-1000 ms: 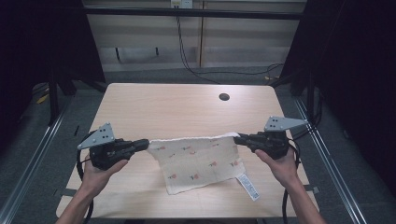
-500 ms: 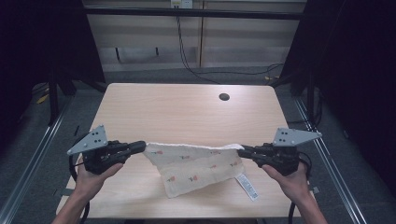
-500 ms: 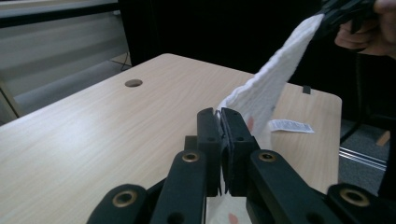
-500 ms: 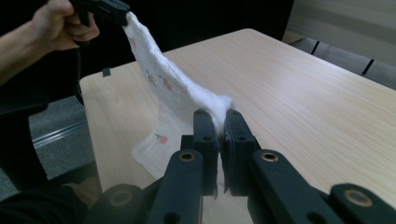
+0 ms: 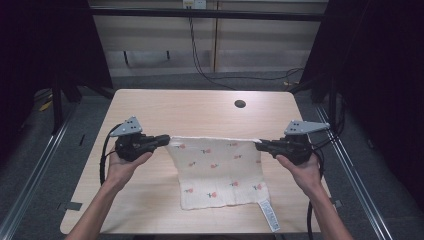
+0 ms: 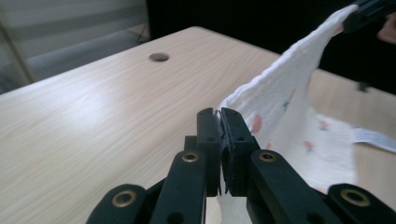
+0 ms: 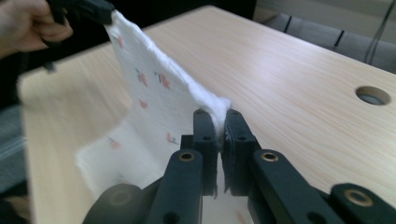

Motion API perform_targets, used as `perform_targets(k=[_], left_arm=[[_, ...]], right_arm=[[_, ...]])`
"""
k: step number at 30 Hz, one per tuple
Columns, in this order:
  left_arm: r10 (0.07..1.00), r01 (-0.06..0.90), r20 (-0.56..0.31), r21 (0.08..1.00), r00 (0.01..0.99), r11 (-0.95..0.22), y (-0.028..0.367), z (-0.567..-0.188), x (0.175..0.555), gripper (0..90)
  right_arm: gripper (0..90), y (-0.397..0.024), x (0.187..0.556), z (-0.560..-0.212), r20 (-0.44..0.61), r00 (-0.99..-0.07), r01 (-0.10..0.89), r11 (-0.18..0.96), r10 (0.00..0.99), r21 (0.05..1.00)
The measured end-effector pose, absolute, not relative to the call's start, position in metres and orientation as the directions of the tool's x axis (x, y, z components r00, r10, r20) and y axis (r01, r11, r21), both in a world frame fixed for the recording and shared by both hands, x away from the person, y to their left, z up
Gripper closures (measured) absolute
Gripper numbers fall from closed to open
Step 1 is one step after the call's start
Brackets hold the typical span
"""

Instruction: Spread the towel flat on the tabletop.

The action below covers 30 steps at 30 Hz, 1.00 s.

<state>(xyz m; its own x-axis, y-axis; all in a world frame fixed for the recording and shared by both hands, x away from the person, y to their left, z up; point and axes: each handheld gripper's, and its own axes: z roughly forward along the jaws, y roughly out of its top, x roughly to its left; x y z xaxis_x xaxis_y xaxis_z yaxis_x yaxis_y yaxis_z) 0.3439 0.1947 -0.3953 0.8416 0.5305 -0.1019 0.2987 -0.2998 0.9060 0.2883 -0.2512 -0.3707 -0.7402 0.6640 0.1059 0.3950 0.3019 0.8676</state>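
Stretching cloth [image 5: 217, 170] | both grippers clamped on corners | table hole [image 5: 240, 104] beyond, tag [image 5: 269, 215] trailing

One cloth [image 5: 217, 170], white with small flower print, centre of high view. One white label [image 5: 269, 216] at cloth's lower right corner. Two grippers: left gripper [image 5: 162, 140] at mid left, right gripper [image 5: 261, 146] at mid right. Two hands. One table [image 5: 200, 110]. One round hole [image 5: 240, 104] in tabletop, upper centre-right.
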Motion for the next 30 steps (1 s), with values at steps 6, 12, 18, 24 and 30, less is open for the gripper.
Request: perform_targets(k=[6, 12, 18, 24, 30], left_arm=[[0.561, 0.357, -0.134, 0.881, 0.817, -0.309, 0.185, -0.422, 0.365, 87.2], [0.556, 0.396, -0.156, 0.852, 0.816, -0.343, 0.171, -0.440, 0.385, 86.6], [0.624, 0.444, -0.162, 0.834, 0.764, -0.327, 0.159, -0.445, 0.401, 68.1], [0.622, 0.421, -0.138, 0.843, 0.771, -0.334, 0.157, -0.438, 0.394, 54.5], [0.579, 0.418, -0.146, 0.830, 0.802, -0.370, 0.161, -0.445, 0.366, 50.4]], right_arm=[[84.6, -0.252, 0.322, -0.397, 0.086, -0.724, 0.426, 0.345, 0.684, 0.836], [82.2, -0.253, 0.356, -0.422, 0.128, -0.676, 0.503, 0.327, 0.726, 0.800], [72.3, -0.252, 0.388, -0.445, 0.124, -0.602, 0.551, 0.299, 0.788, 0.779], [58.7, -0.256, 0.384, -0.446, 0.131, -0.575, 0.560, 0.272, 0.807, 0.783], [53.2, -0.260, 0.357, -0.440, 0.129, -0.643, 0.538, 0.326, 0.755, 0.777]])
